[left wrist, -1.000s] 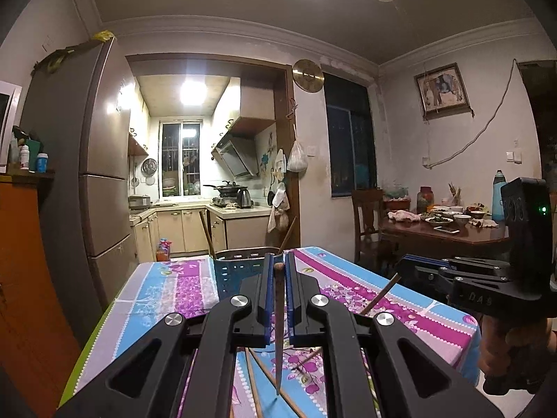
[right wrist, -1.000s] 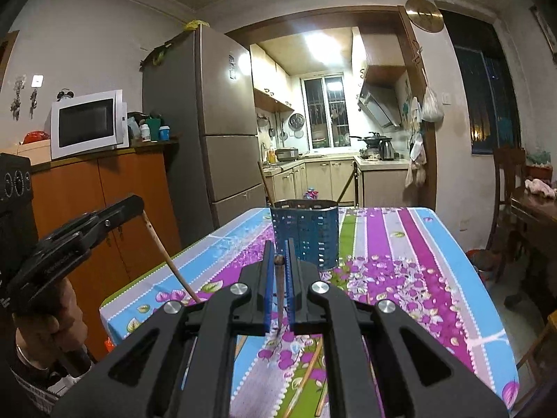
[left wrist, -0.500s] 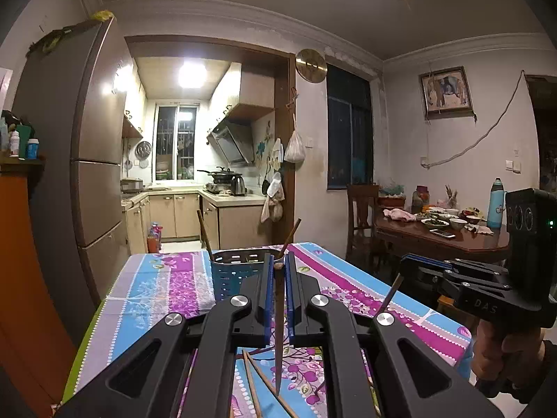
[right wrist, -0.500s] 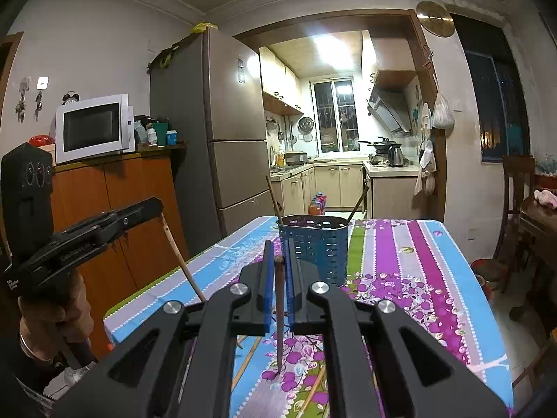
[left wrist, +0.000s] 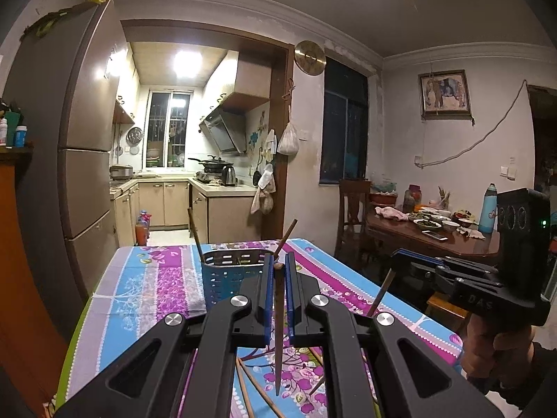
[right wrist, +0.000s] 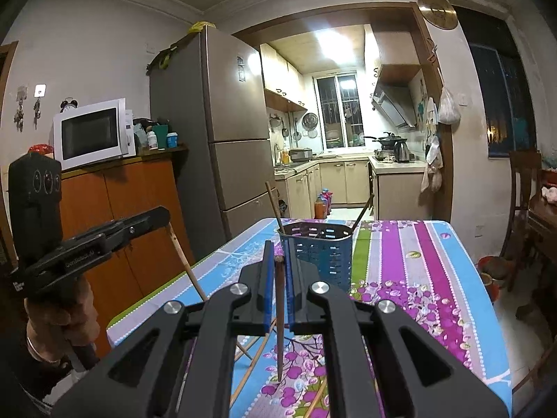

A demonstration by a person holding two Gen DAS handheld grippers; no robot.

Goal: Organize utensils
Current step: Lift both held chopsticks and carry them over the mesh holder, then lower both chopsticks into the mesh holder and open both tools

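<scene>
A dark brown chopstick [left wrist: 278, 317] hangs point-down, pinched at its top end by the left tool [left wrist: 277, 268], above the flower-patterned desk [left wrist: 153, 289]. The right tool [right wrist: 277, 261] is clamped the same way on a second chopstick [right wrist: 279, 317]. Just beyond both stands a blue slotted holder [right wrist: 320, 254] with two chopsticks leaning inside; more lie loose on the desk below.

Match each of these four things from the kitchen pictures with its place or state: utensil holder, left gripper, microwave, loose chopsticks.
Things:
1. utensil holder
2. left gripper
3. microwave
4. loose chopsticks

Places or states:
A. on the orange cabinet
B. flat on the tablecloth
C. upright on the table, two sticks inside
D. shut on one chopstick

Pairs: 1-C, 2-D, 3-A, 4-B
</scene>
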